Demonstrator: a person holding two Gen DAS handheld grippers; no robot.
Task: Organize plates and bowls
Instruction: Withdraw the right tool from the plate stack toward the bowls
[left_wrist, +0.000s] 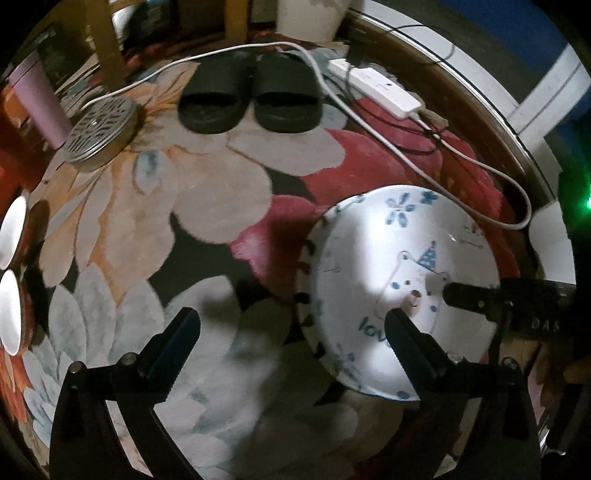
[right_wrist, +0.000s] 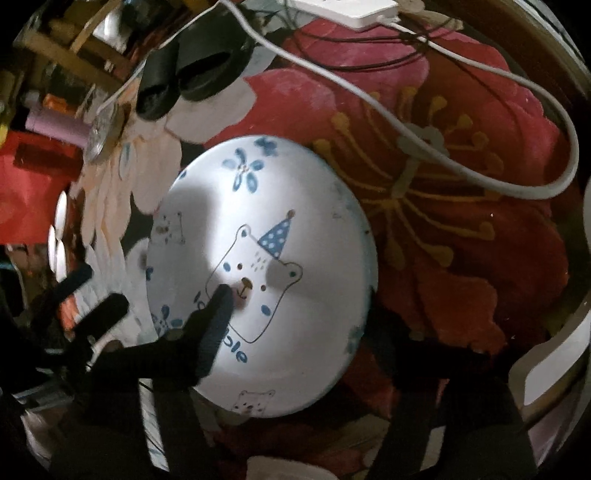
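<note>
A white plate with a blue bear drawing (left_wrist: 399, 266) is held tilted above the floral rug, over another plate whose dark-spotted rim (left_wrist: 308, 258) shows at its left. In the right wrist view the plate (right_wrist: 295, 236) fills the middle. My right gripper (right_wrist: 291, 332) is shut on the plate: one finger (right_wrist: 214, 325) lies across its face, the other is hidden behind it. This gripper also shows in the left wrist view (left_wrist: 495, 299) at the plate's right edge. My left gripper (left_wrist: 291, 332) is open and empty, just left of the plate. Two white bowls (left_wrist: 11, 273) sit at the far left.
Black slippers (left_wrist: 247, 96) lie at the back of the rug. A white power strip (left_wrist: 376, 86) and cables (left_wrist: 480, 166) run at the back right. A round metal tin (left_wrist: 99, 129) and a pink cup (left_wrist: 37, 96) stand at the back left.
</note>
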